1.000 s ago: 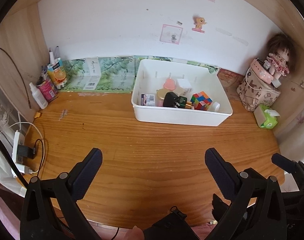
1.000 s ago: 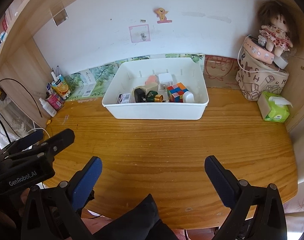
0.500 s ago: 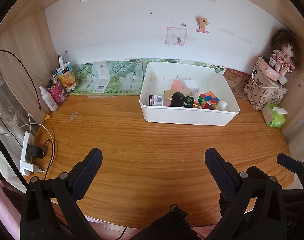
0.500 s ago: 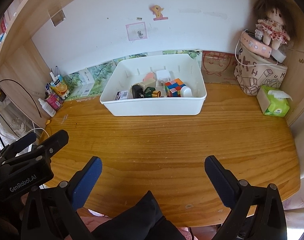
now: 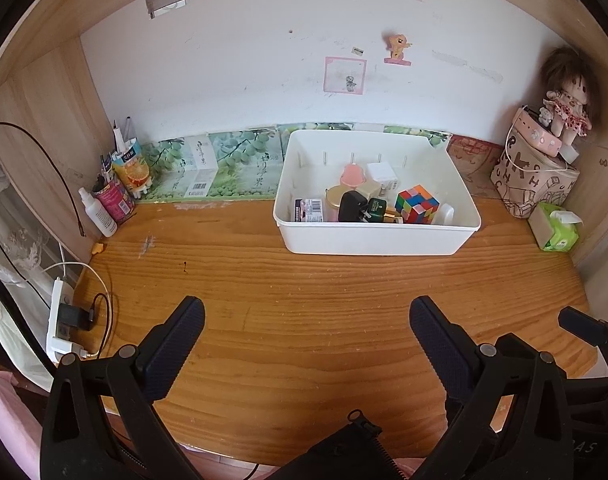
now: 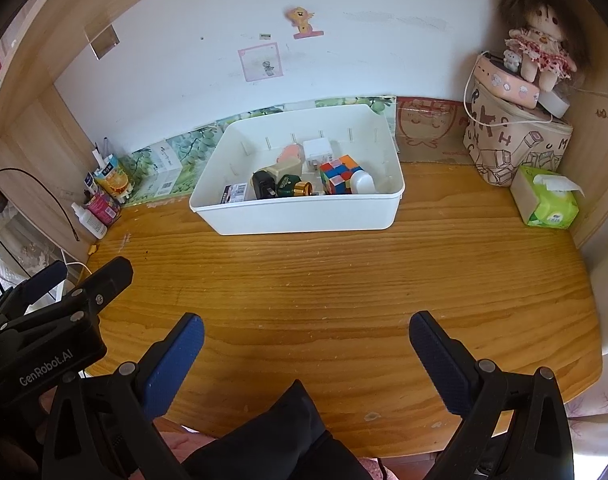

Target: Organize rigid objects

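Note:
A white plastic bin stands at the back of the wooden desk. Inside it lie a colourful puzzle cube, a black plug adapter, a dark green bottle with a gold cap, a pink item, a white charger and a barcoded packet. My left gripper hangs open and empty over the desk's front part, well short of the bin. My right gripper is likewise open and empty.
A doll sits on a patterned bag at the back right, beside a green tissue pack. Bottles and a can crowd the back left corner. A power strip with cables lies at the left edge.
Both grippers have drawn back and risen a little, so the bin looks smaller and farther away. Nothing in the bin has moved; both jaws stayed open.

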